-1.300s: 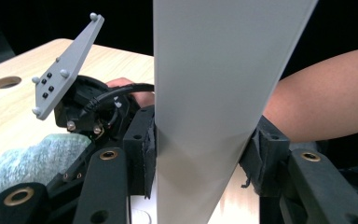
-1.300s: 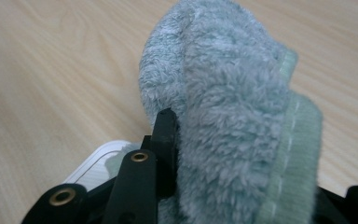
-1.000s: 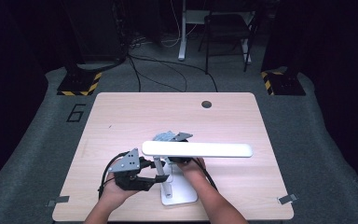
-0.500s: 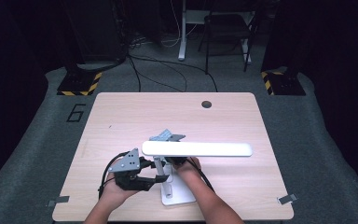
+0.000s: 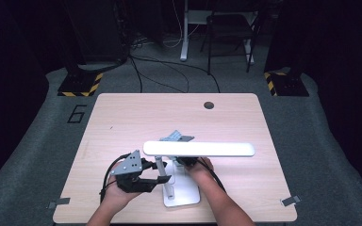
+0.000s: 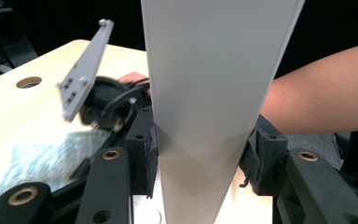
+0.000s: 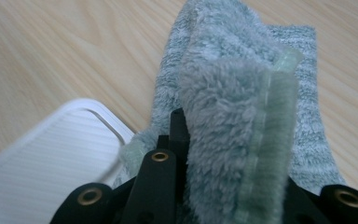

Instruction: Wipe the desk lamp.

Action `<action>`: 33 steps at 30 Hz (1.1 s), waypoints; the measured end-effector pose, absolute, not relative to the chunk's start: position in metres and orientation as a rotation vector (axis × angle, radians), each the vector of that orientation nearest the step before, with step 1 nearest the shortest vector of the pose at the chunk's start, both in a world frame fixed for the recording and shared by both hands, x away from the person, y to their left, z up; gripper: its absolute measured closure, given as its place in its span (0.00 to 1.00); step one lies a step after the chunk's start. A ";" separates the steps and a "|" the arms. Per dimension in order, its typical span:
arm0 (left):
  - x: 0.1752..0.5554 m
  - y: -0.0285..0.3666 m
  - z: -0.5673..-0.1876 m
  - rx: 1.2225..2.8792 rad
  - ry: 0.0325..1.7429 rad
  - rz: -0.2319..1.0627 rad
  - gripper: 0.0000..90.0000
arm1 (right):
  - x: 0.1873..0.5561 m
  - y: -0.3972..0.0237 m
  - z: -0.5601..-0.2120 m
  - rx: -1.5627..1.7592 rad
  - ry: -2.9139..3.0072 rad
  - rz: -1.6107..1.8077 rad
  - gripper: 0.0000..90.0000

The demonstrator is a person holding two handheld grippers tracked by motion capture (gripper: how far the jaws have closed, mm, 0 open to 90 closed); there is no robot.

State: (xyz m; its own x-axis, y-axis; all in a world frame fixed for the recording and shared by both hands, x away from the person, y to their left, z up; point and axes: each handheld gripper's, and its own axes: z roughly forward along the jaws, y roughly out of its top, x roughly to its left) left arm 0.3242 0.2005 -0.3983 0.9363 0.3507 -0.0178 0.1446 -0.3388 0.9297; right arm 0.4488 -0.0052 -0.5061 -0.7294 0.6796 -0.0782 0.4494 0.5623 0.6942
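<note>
Near the front edge of the wooden table (image 5: 122,117) stands a white desk lamp (image 5: 181,188), its flat base just short of that edge, with bare tabletop open to the left, right and far side. The left gripper (image 5: 160,180) is clamped on the lamp's upright post, pads (image 6: 150,154) pressing it from both sides. The right gripper (image 5: 188,162), just beyond the base under the lamp head (image 5: 199,149), has just been closing and now pinches a folded grey-green microfibre cloth (image 7: 242,140), which rises between its jaws while the rest lies flat on the wood beside the base's corner. The lamp head is a long white bar, level, its long axis running left to right across the table. A cable hole (image 5: 209,105) sits near the far edge; beyond are grey carpet (image 5: 330,141), loose cables and dark stands with yellow-black striped feet (image 5: 81,89)
</note>
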 end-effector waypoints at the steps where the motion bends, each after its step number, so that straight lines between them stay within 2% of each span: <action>1: 0.324 0.200 -0.398 1.917 0.362 0.220 0.59 | 0.449 -0.009 -0.506 0.937 2.455 0.952 0.91; 7: 0.325 0.201 -0.398 1.922 0.356 0.219 0.59 | 0.451 -0.041 -0.504 0.960 2.444 0.895 0.90; 15: 0.325 0.201 -0.400 1.913 0.350 0.207 0.59 | 0.448 -0.055 -0.504 1.014 2.426 0.885 0.91; 23: 0.327 0.202 -0.400 1.910 0.344 0.202 0.59 | 0.449 -0.034 -0.504 1.016 2.430 0.904 0.91; 33: 0.328 0.202 -0.401 1.905 0.338 0.198 0.59 | 0.446 0.020 -0.504 0.982 2.474 1.006 0.91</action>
State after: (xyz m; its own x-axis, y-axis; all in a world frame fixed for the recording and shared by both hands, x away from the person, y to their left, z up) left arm 0.3276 0.2023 -0.4009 0.9446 0.3272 -0.0262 0.1381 -0.3237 0.9360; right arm 0.4456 0.0199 -0.5036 -0.7236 0.6900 -0.0148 0.4839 0.5225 0.7020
